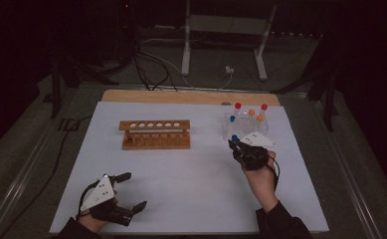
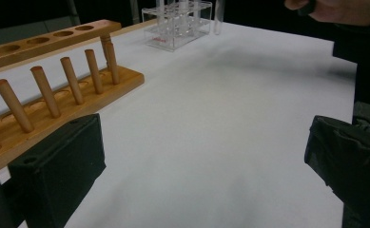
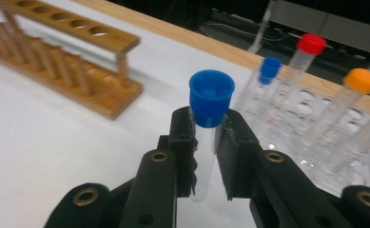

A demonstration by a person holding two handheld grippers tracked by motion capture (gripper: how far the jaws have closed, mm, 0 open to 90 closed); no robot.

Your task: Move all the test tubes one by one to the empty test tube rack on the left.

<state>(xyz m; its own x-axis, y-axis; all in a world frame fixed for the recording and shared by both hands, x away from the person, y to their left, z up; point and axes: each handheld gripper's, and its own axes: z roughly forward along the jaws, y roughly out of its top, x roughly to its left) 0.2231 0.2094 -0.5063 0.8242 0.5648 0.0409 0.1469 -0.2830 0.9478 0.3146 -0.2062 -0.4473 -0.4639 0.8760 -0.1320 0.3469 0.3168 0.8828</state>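
Near edge of the white tabletop (image 1: 181, 199), left corner: left gripper (image 1: 131, 191), black, grey three-cornered plate on top, jaws spread wide with nothing between them; its own view shows two blocky matte pads (image 2: 59, 166) over bare, smooth white surface. Toward the right edge, midway back, a hand (image 1: 261, 181) in a dark sleeve carries the right gripper (image 1: 235, 144), jaws pinched on a clear plastic tube (image 3: 204, 161) just under its blue cap (image 3: 211, 97); the tube stands upright in the grip, lifted just in front of the clear rack. The cap is flared and glossy, the tube body thin and see-through with a rounded bottom. Beyond the left gripper, near the middle of the tabletop, a wooden rack (image 1: 155, 133): a top bar with six round holes, a flat base, and a row of plain dowel pegs along its front; no tubes in it. Far right corner: a clear plastic rack (image 1: 245, 127), boxy and gridded, holding capped tubes; I count two red, two orange, one blue in the high view. A strip of bare wood (image 1: 191, 97) runs along the far edge of the tabletop. Nothing lies between the two racks.
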